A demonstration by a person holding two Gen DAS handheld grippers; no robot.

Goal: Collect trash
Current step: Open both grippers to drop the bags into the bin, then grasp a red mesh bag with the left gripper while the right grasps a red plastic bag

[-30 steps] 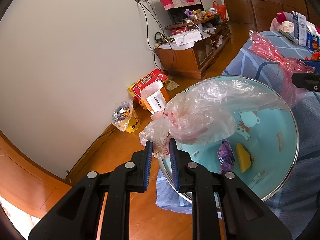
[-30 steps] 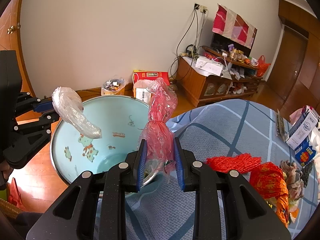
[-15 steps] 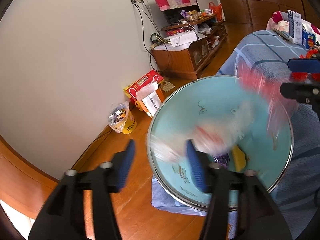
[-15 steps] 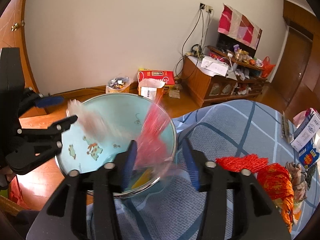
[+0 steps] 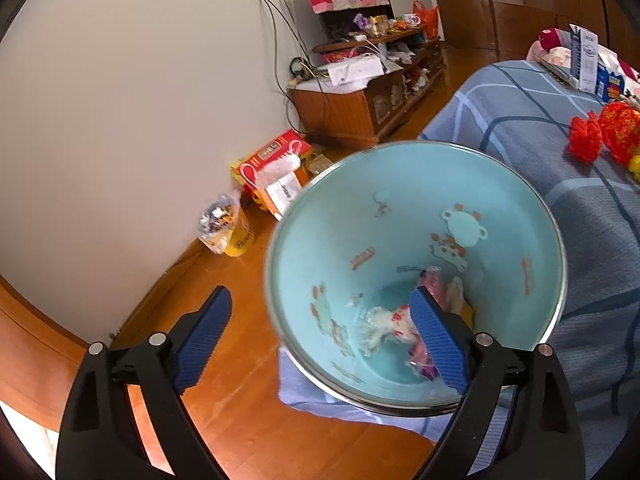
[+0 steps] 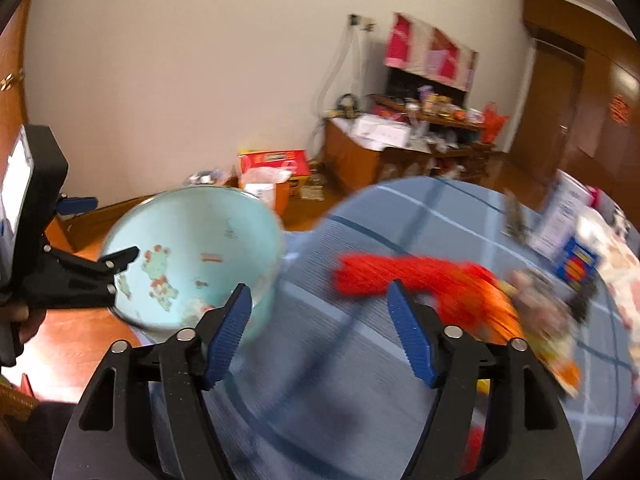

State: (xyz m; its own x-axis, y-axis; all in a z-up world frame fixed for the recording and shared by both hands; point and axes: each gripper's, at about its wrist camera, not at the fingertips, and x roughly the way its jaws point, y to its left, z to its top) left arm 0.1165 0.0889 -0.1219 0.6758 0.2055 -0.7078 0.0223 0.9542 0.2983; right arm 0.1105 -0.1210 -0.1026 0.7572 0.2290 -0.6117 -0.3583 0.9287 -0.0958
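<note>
Where wood floor [image 5: 256, 420] shows, blue-checked cloth [image 5: 532, 128].

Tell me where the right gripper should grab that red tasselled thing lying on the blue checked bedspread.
Probably the narrow fringed end of the red tasselled thing, coming from above: it lies flat and long on the bedspread, slimmer there than the right gripper, whose jaws are opening with nothing between them.

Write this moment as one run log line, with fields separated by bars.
left gripper: opening, empty | right gripper: opening, empty | basin: plastic bags inside | red trash: on bedcover
</note>
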